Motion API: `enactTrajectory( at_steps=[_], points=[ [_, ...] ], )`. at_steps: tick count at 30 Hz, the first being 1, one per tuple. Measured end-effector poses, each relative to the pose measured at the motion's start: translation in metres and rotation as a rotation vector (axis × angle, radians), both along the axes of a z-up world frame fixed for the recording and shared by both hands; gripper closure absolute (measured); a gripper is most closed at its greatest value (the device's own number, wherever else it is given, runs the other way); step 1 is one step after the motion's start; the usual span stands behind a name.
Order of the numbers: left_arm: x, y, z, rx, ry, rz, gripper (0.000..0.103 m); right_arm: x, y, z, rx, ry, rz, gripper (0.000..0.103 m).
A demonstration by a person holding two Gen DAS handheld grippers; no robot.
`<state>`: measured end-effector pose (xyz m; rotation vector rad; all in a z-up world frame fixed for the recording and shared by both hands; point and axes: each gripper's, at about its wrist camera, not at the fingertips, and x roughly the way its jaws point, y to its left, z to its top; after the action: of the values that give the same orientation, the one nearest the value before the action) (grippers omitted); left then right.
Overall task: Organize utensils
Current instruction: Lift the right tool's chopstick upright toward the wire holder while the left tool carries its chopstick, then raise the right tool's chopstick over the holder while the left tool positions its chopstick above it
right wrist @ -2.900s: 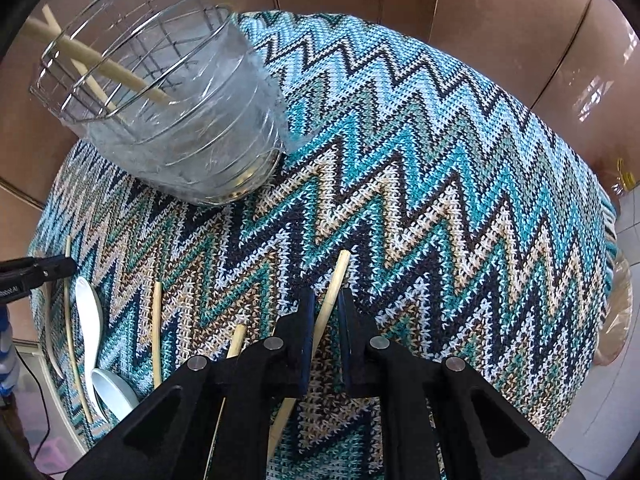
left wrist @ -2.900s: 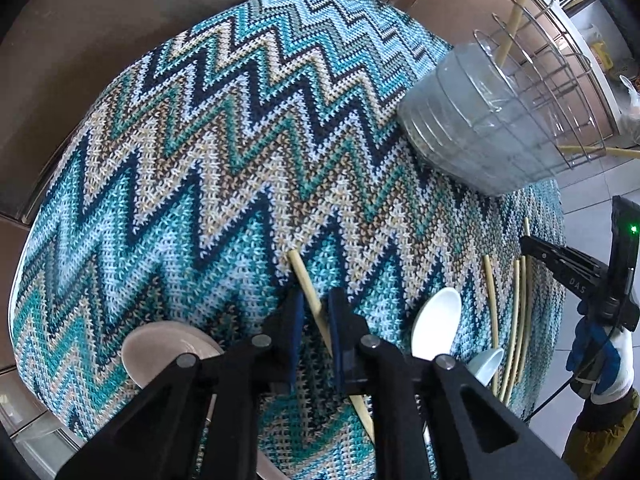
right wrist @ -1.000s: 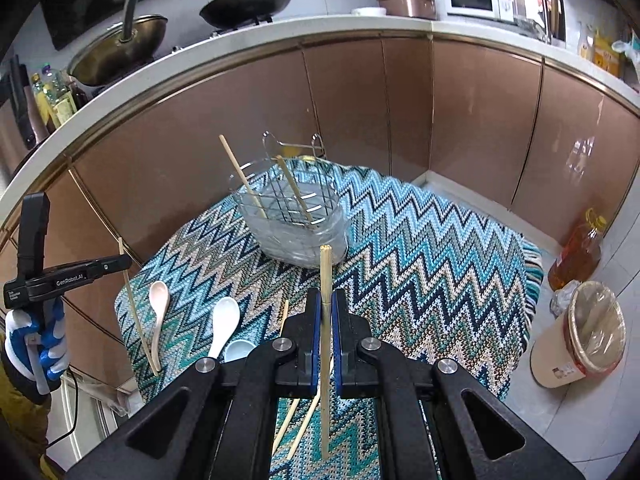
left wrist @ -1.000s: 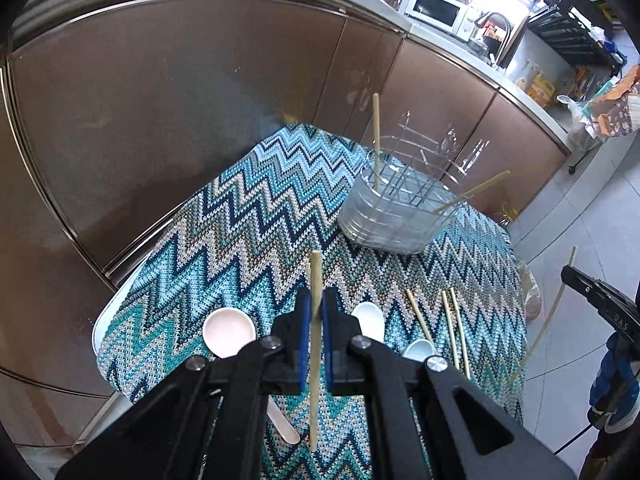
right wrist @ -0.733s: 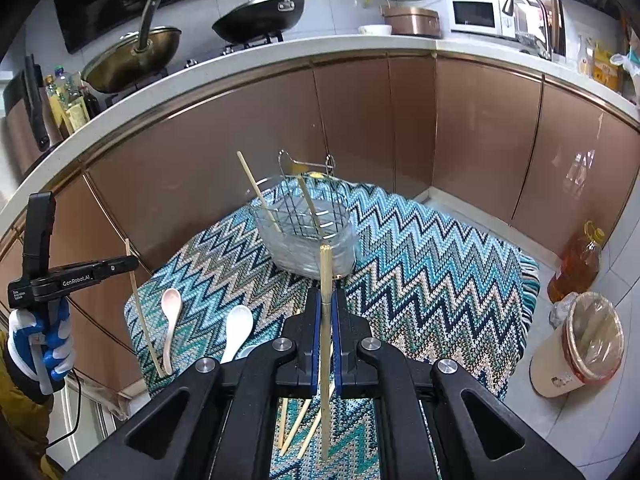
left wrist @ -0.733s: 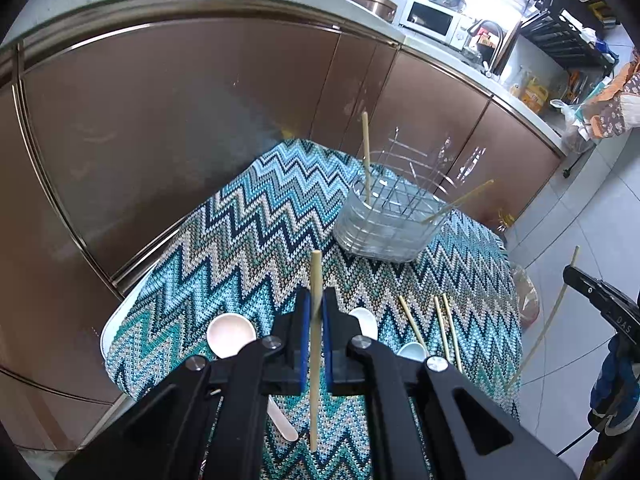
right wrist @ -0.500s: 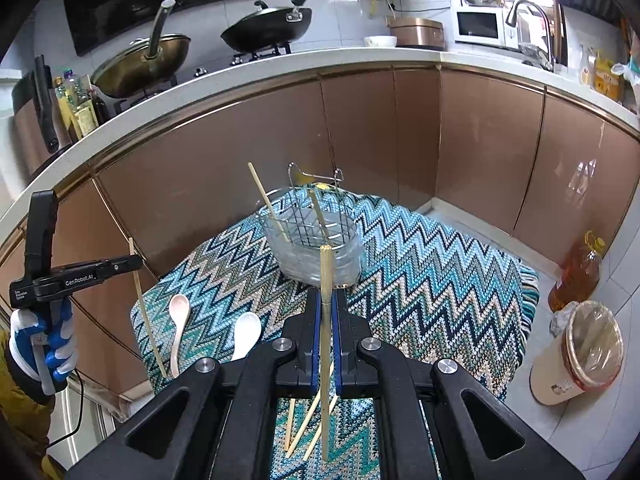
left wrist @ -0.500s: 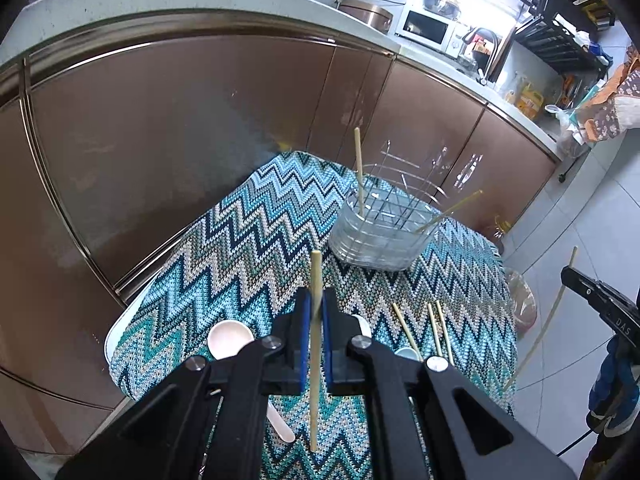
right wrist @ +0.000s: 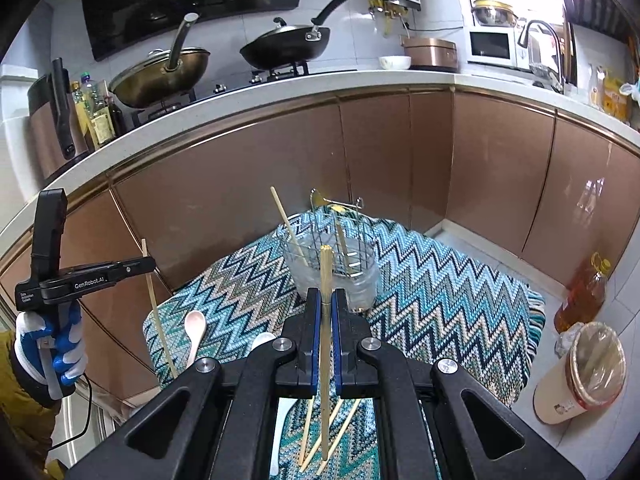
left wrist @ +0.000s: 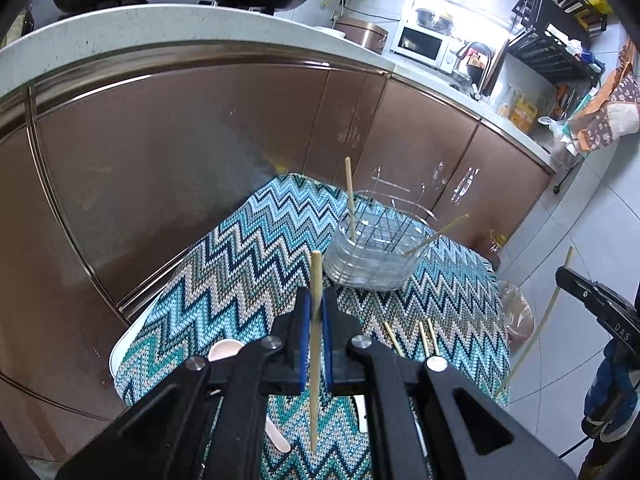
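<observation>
My left gripper (left wrist: 315, 300) is shut on a wooden chopstick (left wrist: 315, 276) and holds it upright, high above the zigzag cloth. My right gripper (right wrist: 326, 300) is shut on another chopstick (right wrist: 325, 272), also upright and high. The clear utensil holder with a wire rack (left wrist: 376, 252) stands at the table's far side with two chopsticks in it; it also shows in the right wrist view (right wrist: 332, 268). Loose chopsticks (left wrist: 424, 336) and spoons (right wrist: 195, 330) lie on the cloth below.
The table with the blue zigzag cloth (right wrist: 440, 288) stands before brown kitchen cabinets (right wrist: 400, 160). A lined bin (right wrist: 580, 372) and an oil bottle (right wrist: 584, 292) stand on the floor at the right.
Both grippers have risen further from the table with their chopsticks still held. The table and holder look smaller and more of the counter is in view.
</observation>
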<state>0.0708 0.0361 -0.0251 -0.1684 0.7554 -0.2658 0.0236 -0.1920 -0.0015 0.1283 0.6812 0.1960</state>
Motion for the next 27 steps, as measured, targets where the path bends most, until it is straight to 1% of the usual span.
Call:
enactTrajectory(
  at_steps=[13,22,27],
  points=[
    [0.005,-0.002,0.018,-0.018,-0.053,0.003,0.098,0.006,0.008,0.016,0.008,-0.060,0.028,0.098],
    [0.008,-0.005,0.035,-0.027,-0.124,0.003,0.098,0.013,0.013,0.024,0.017,-0.108,0.050,0.098],
    [0.013,-0.005,0.045,-0.060,-0.159,0.003,0.098,0.019,0.014,0.032,0.025,-0.144,0.060,0.098]
  ],
)
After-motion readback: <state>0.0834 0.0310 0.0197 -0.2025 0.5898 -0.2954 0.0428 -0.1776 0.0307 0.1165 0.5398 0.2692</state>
